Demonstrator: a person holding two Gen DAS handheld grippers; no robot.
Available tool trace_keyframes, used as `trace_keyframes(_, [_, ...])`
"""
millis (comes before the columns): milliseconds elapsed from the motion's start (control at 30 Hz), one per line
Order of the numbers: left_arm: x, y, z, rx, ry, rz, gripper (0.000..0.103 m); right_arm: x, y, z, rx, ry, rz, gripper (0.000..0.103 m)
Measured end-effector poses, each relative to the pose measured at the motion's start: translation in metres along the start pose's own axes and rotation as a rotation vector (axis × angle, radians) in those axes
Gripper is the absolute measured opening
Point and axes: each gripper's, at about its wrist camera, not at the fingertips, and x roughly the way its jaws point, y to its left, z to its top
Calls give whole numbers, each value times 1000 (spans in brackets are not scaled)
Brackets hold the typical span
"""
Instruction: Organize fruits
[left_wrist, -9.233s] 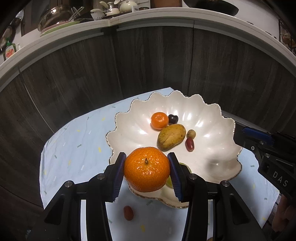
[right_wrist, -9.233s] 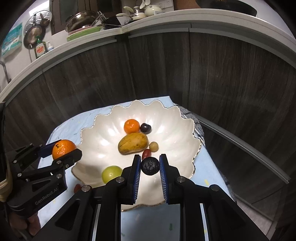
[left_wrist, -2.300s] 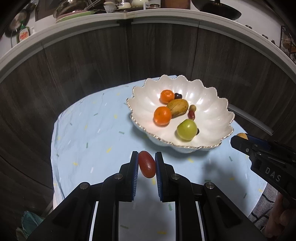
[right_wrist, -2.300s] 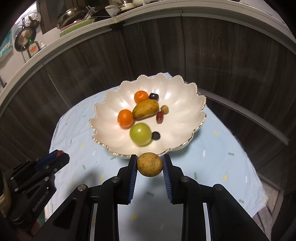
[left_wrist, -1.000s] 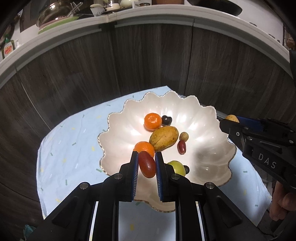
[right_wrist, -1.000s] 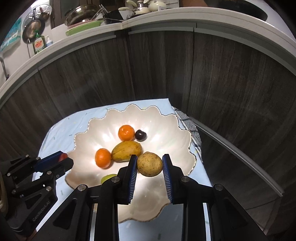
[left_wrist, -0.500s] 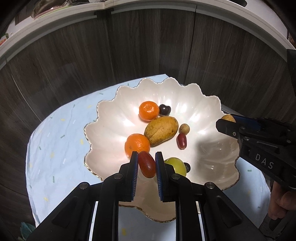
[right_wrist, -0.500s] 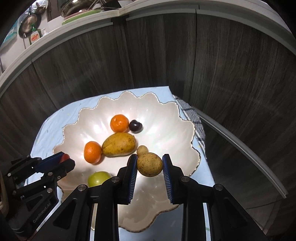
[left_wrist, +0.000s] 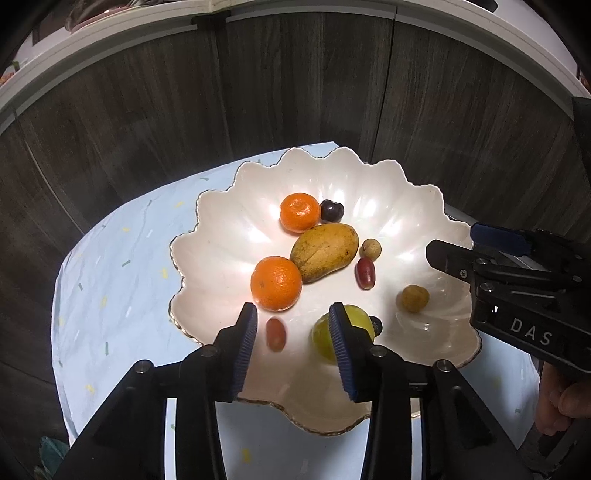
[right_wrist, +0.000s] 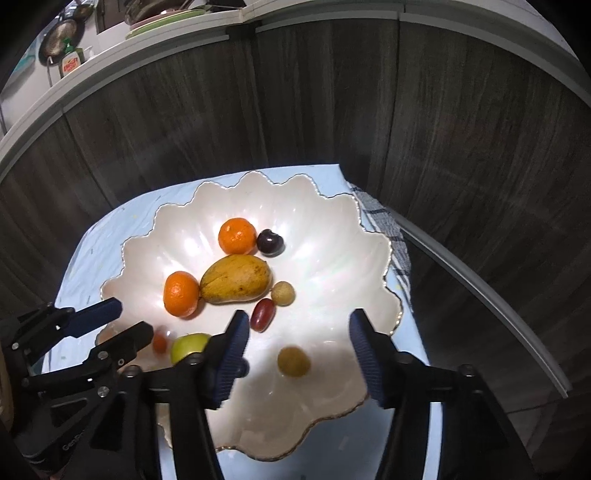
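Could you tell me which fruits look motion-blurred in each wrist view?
Left wrist view: the small red fruit between the open left gripper is smeared. Right wrist view: the same fruit and the round brown fruit look soft.

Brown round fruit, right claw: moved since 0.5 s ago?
Yes. The brown round fruit has left the open right claw, now below it in the white bowl.

Pale blue speckled tablecloth (left_wrist: 122, 280), dark wood panels (right_wrist: 461, 129), checkered cloth (right_wrist: 388, 225), dish-soap bottle (right_wrist: 70, 61)
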Motion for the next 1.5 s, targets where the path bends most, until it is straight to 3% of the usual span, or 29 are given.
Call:
trace_keyframes(133, [-7,0,0,-5,-19,14,52,-4,-1,-1,2,-1,-1,64])
trace_keyframes(300, [-17,-2,0,-3,-37,27,58,-11,-1,-3,4,-11,0,72])
trace_keyframes(467, [-29,-1,-1,-9,-56,45,65,-23,2,-5,0,-26,1,73])
trace_keyframes(933, [-71,0,-11,-25,-108,79,71,-64,12,-17,-20,-90,3,73])
trace_keyframes(1500, [-116,-3,-48,-35,-138,113,72,-110,23,-48,-42,-143,17,73])
